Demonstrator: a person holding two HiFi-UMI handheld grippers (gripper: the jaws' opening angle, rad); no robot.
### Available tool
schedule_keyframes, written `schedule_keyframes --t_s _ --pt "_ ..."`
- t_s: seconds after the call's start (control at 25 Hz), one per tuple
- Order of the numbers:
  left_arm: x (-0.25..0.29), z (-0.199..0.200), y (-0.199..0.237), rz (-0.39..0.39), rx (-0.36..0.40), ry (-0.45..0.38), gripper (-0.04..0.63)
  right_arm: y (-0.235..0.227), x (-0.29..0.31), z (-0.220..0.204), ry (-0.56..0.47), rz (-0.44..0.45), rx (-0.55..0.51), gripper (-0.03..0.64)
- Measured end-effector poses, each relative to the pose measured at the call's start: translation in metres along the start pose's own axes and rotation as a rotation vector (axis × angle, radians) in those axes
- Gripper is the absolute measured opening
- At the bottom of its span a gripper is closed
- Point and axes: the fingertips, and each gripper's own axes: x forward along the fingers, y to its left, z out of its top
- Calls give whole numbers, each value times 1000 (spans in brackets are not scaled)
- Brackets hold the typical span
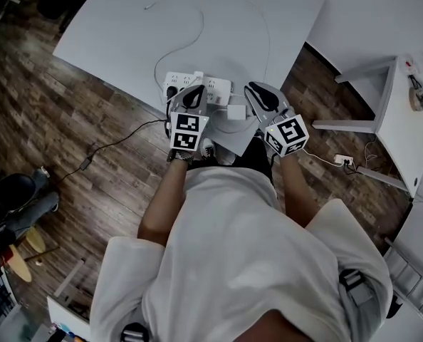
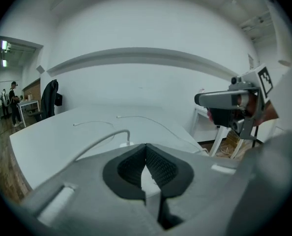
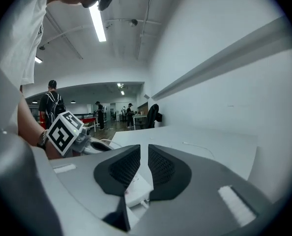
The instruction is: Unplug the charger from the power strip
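Charger: there it is, a small white square block (image 1: 236, 111) lying flat on the table (image 1: 126, 34), its thin white lead (image 1: 229, 128) looping out toward the near edge.
Charger close up: in the right gripper view it shows pale and boxy (image 3: 136, 191) through the gap low down between the jaws, with faint pinkish print too blurred to read.
Where it sits: off the power strip (image 1: 197, 85), just beside the strip's right end, between the 2 grippers and close to the table's near corner.
Right gripper: its (image 1: 251, 87) jaws stand barely apart, with a thin slit between the pads. Nothing is pinched there, and the charger lies below them.
Left gripper: over the strip, this one (image 1: 191, 91) has its jaw tips pressed together and grips nothing.
Strip: white, close to the near edge, with a black plug (image 1: 172, 91) in its left end.
Edges: the table narrows to a corner right in front of the person, so both strip and charger have little margin on that side.
Open room: there is a wide bare tabletop beyond, crossed only by 2 thin white cables (image 1: 197, 20).
Beyond the table: wood floor (image 1: 69, 134) is on the left with a black cord (image 1: 112, 144) trailing across it, and a white stand (image 1: 404, 120) is well apart on the right.
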Motion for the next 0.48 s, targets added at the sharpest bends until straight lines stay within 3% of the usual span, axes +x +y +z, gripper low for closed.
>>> schedule_keyframes --t_s 0.16,0.48 --pt "-10 35 -4 -24 19 -86 2 -14 -8 43 -83 -72 -50 5" --pt "-39 120 7 1 78 -256 2 -31 -19 114 -172 -150 -112 3"
